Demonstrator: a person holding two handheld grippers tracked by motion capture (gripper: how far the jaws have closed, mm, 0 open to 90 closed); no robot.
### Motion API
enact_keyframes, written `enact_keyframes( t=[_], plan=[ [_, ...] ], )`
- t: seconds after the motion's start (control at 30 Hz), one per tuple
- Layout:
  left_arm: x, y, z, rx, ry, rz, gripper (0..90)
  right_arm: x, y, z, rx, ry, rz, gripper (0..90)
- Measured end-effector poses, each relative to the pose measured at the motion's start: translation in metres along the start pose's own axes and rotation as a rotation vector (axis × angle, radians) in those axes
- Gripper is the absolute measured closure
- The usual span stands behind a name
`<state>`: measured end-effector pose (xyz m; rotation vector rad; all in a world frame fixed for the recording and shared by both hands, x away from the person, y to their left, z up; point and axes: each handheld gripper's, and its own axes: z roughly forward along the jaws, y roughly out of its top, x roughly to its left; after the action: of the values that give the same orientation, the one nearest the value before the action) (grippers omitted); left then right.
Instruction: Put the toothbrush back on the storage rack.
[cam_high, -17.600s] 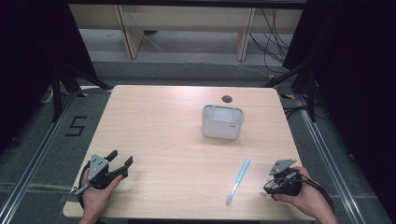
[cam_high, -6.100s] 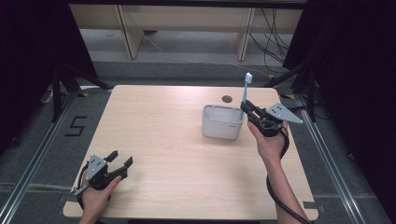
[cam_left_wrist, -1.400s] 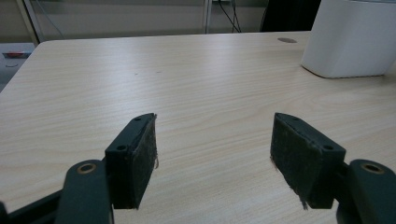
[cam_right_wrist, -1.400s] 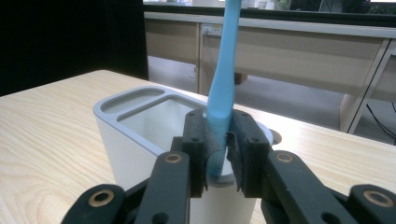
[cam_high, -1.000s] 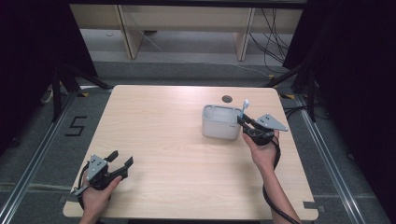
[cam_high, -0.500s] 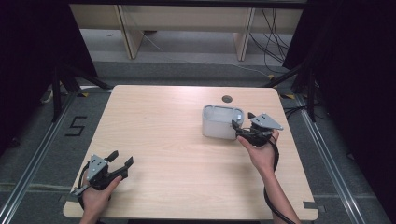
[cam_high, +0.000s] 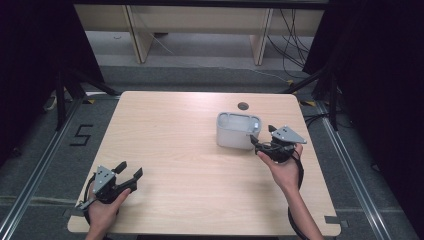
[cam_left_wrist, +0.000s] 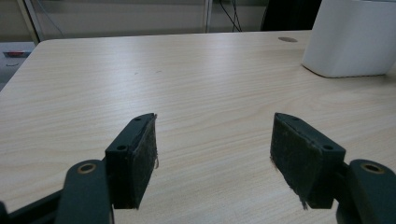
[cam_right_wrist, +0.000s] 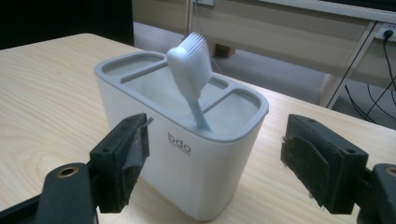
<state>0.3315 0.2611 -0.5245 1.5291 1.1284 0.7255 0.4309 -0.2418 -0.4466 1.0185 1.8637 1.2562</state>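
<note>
A pale wooden counter (cam_high: 200, 150) is filling the middle of the high view, with a small dark round hole (cam_high: 243, 106) near its far edge. Right of center, a white holder (cam_high: 238, 131) with a grey rim is standing upright on it. In the right gripper view the holder (cam_right_wrist: 187, 154) is sitting at center frame, its top split into compartments — a toothbrush (cam_right_wrist: 191, 74) is standing in the near right one, its pale blue stem leaning against the rim and its white bristled head rising above the top, tilted toward the upper left of the frame.

The right gripper (cam_high: 257, 142) is hovering just beside the holder's right side in the high view, held by the right hand (cam_high: 282, 162) at middle right. Its jaws are standing spread wide apart in the right gripper view, one at lower left and one at lower right, gripping nothing and clear of the toothbrush.

The left gripper (cam_high: 129, 172) is resting at the lower left of the high view in the left hand (cam_high: 102, 207), well apart from the holder. Its jaws are likewise released — bare counter is showing between them in the left gripper view, with the holder (cam_left_wrist: 350, 37) at upper right.
</note>
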Motion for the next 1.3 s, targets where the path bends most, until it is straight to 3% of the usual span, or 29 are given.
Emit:
enact_keyframes(
  t=[0.13, 0.17, 0.43, 0.47, 0.7, 0.73, 0.83, 0.93, 1.0, 1.03, 1.13, 1.17, 1.3],
  plan=[
    [0.0, 0.0, 0.0, -0.001, -0.002, -0.001, 31.2, 0.003, -0.002, -0.006, 0.013, 0.018, 0.02, 23.8],
    [0.0, 0.0, 0.0, -0.001, -0.002, -0.002, 31.2, 0.002, -0.003, -0.008, 0.004, 0.005, -0.003, 23.8],
    [0.0, 0.0, 0.0, -0.001, -0.001, -0.001, 31.2, 0.004, -0.012, -0.019, 0.023, 0.018, 0.012, 23.7],
    [0.0, 0.0, -0.001, 0.005, 0.004, 0.002, 31.2, 0.003, -0.013, -0.02, 0.02, 0.012, -0.007, 23.6],
    [0.0, 0.0, 0.0, -0.004, -0.001, 0.001, 31.2, 0.005, -0.023, -0.028, 0.045, 0.014, 0.001, 23.6],
    [0.0, 0.0, 0.0, -0.003, -0.001, 0.001, 31.2, 0.004, -0.025, -0.028, 0.029, 0.002, -0.014, 23.6],
    [0.0, 0.0, 0.0, -0.004, -0.001, 0.0, 31.2, 0.007, -0.03, -0.03, 0.054, 0.023, 0.026, 23.6],
    [0.0, 0.0, -0.001, -0.003, -0.002, 0.0, 31.2, 0.006, -0.035, -0.031, 0.045, 0.011, 0.005, 23.6],
    [0.0, 0.0, -0.001, 0.001, 0.003, 0.0, 31.2, 0.006, -0.039, -0.032, 0.074, 0.02, 0.019, 23.6],
    [0.0, 0.0, -0.001, -0.002, 0.0, 0.0, 31.2, 0.005, -0.041, -0.031, 0.057, 0.003, 0.007, 23.5],
    [0.0, 0.0, -0.001, -0.003, -0.001, -0.003, 31.2, 0.006, -0.045, -0.032, 0.077, 0.019, 0.029, 23.6],
    [0.0, 0.0, -0.001, -0.003, -0.002, -0.003, 31.2, 0.004, -0.047, -0.032, 0.072, 0.011, 0.007, 23.5],
    [0.0, 0.0, -0.001, 0.002, 0.003, 0.0, 31.2, 0.005, -0.053, -0.034, 0.091, 0.016, 0.04, 23.6]
  ],
)
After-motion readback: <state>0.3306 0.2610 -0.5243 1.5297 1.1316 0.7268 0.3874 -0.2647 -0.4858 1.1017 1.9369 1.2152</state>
